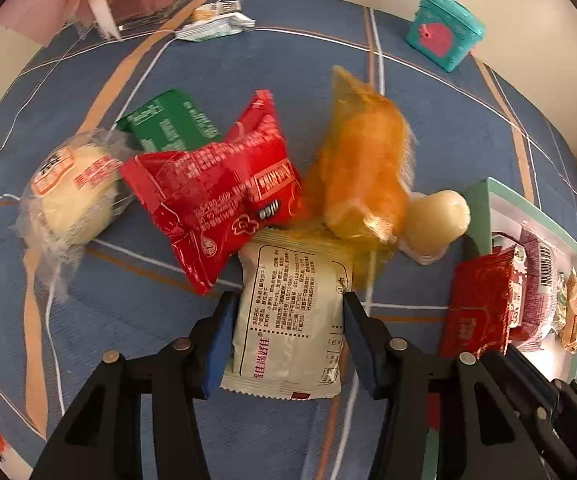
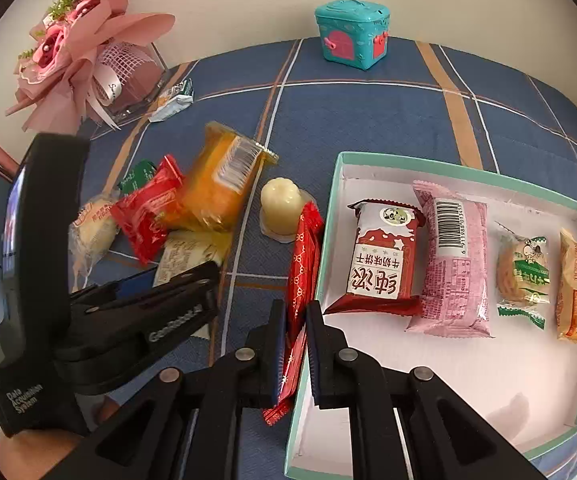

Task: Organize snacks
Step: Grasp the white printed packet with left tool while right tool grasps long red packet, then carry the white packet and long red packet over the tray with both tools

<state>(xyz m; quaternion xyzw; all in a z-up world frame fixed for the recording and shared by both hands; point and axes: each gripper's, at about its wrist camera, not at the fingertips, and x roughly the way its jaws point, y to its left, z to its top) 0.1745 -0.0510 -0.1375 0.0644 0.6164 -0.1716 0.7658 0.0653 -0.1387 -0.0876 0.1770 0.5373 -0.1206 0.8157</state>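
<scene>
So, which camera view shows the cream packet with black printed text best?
The left wrist view: the cream packet lies close between the left gripper, its whole printed face visible. The right wrist view shows only part, behind that gripper.

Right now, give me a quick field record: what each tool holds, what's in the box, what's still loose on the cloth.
left tool: shut on cream printed snack packet
right tool: shut on thin red foil packet, beside box wall
teal-rimmed white box: four packets in a row
loose on blue plaid cloth: orange clear-wrapped cake, pale jelly cup, red pillow packet
</scene>
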